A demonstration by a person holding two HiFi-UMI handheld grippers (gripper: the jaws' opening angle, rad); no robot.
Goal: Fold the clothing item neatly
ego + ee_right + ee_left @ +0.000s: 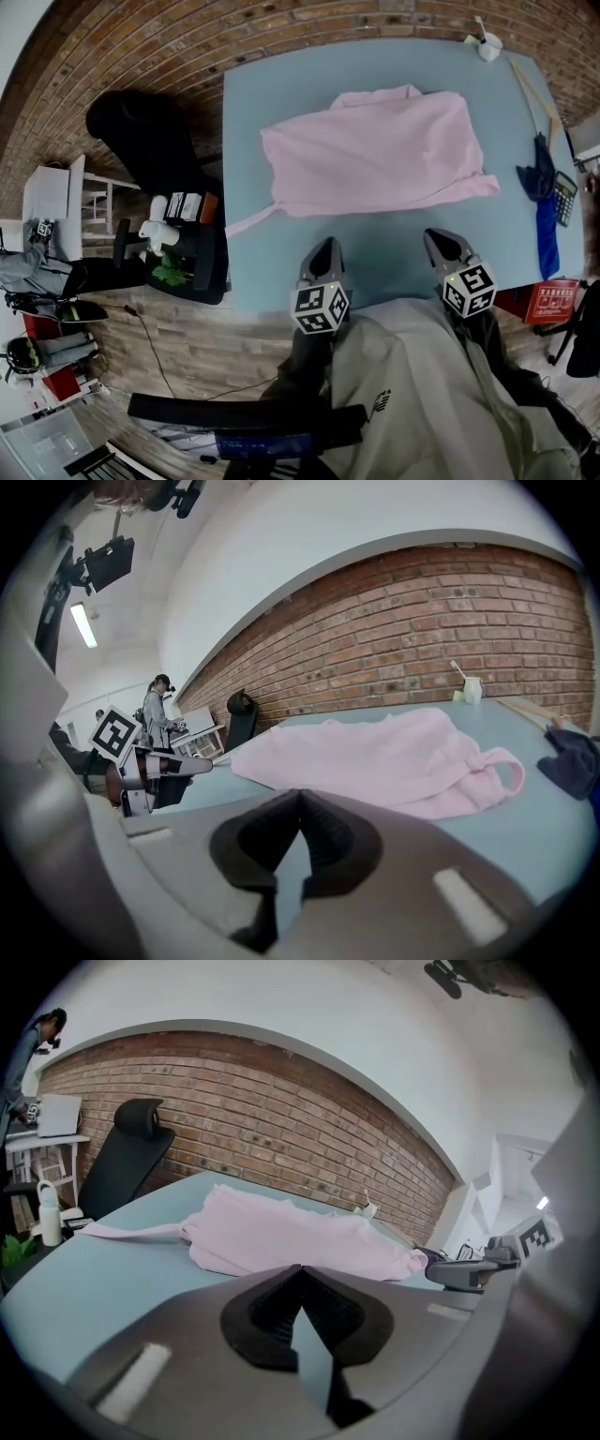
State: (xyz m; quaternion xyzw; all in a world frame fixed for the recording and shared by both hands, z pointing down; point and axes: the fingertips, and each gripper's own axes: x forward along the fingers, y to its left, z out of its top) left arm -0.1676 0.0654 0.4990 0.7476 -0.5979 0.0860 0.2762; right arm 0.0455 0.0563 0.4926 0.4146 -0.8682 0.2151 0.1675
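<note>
A pale pink garment [375,155] lies loosely bunched on the light blue table [281,262], with a thin strip trailing off to its left and a knotted end at its right. It also shows ahead in the left gripper view as the garment [281,1237] and in the right gripper view as the garment [384,757]. My left gripper [322,251] hovers over the table's near edge, shut and empty, short of the cloth. My right gripper [442,242] is beside it, also shut with nothing held. Both point toward the garment.
A dark blue cloth [544,202] and a calculator [564,195] lie at the table's right edge. A white cup [487,45] stands at the far right corner. A black office chair [141,131] and a small cart with bottles [178,244] stand left of the table, before a brick wall.
</note>
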